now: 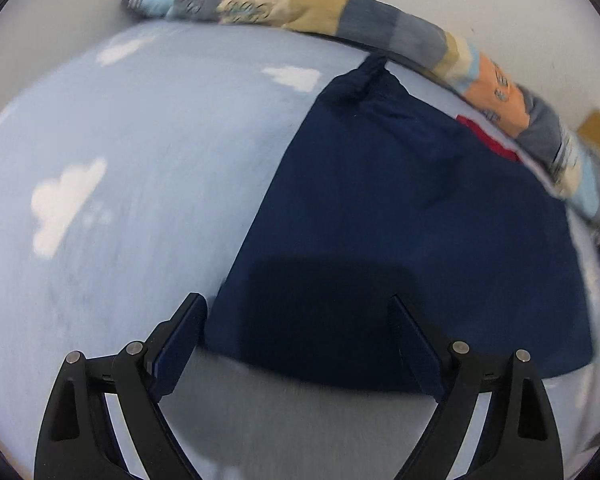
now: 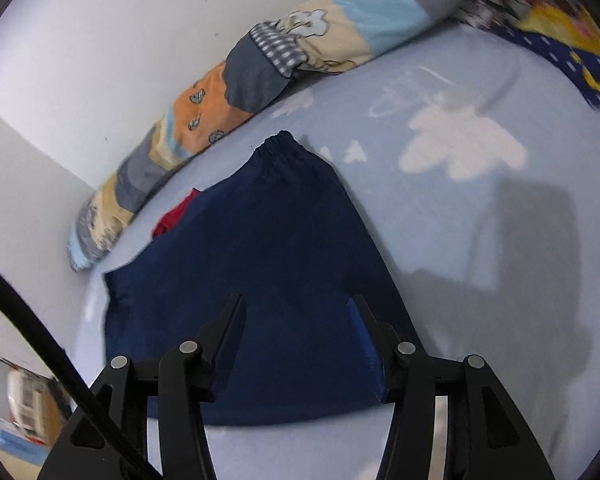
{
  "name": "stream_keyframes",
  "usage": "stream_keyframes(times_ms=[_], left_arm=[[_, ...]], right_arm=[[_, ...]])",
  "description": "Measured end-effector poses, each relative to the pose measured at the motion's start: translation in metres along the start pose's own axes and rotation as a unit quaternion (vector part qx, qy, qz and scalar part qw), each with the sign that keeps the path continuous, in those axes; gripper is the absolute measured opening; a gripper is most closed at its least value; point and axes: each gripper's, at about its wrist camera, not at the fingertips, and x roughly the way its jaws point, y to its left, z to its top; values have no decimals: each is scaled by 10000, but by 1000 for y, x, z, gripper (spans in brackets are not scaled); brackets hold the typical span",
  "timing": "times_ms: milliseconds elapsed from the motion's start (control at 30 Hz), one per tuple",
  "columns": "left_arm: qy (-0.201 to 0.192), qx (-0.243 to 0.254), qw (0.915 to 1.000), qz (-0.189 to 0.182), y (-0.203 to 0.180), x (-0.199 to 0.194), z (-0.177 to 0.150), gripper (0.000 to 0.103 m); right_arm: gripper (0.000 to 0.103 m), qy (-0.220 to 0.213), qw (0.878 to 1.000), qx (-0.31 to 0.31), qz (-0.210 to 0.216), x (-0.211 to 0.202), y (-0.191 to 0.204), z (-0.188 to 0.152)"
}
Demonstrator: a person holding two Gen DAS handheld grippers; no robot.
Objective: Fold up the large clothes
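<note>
A dark navy garment point(image 1: 400, 216) lies flat on the light blue cloud-print bed sheet point(image 1: 140, 180), with an elastic waistband at its far end. A bit of red cloth point(image 1: 486, 136) shows at its far side. My left gripper point(image 1: 296, 300) is open and empty, hovering above the garment's near left corner. In the right wrist view the same garment point(image 2: 268, 240) lies ahead, its waistband point(image 2: 280, 144) farthest away and red cloth point(image 2: 176, 212) at its left edge. My right gripper point(image 2: 296, 300) is open and empty above the garment's near edge.
A long patchwork bolster point(image 1: 340, 12) runs along the white wall behind the garment; it also shows in the right wrist view point(image 2: 240, 76). A yellow and navy patterned cushion point(image 2: 560, 36) lies at the far right. The sheet point(image 2: 480, 200) extends right of the garment.
</note>
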Motion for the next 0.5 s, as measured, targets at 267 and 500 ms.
stream_keyframes(times_ms=[267,500], left_arm=[[214,-693,9966,-396,19,-25,-30,91],[374,-1588,9780,-1296,36,-22,-39,91]], right_arm=[[60,109,9920,1157,492,-38,-40,-46],[60,469,9886,1370,417,-20,-39,-67]])
